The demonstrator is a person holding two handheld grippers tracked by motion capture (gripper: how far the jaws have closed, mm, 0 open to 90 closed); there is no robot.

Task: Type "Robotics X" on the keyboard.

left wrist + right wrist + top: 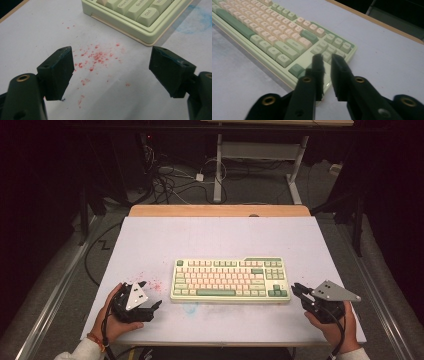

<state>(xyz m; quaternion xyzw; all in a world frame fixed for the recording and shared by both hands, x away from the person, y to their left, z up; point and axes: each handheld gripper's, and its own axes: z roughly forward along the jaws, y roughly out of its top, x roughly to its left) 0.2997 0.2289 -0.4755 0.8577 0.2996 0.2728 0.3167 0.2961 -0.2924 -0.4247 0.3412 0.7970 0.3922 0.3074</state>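
The keyboard (230, 280), stiff, fairly heavy, lies mid-table (215, 235); grip its 3 and 9 o'clock edges, where the spread-open left hand-held gripper (150, 296) and clenched, empty right hand-held gripper (296, 288) wait.

The pale green and pink plastic keyboard (230, 280) is showing matt keycaps and a smooth, faintly glossy case. The matt white table sheet (210, 240) is carrying red speckles, with a bare wooden edge (220, 210) showing beyond. The black gripper pads (172, 70) are looking matt and scuffed.
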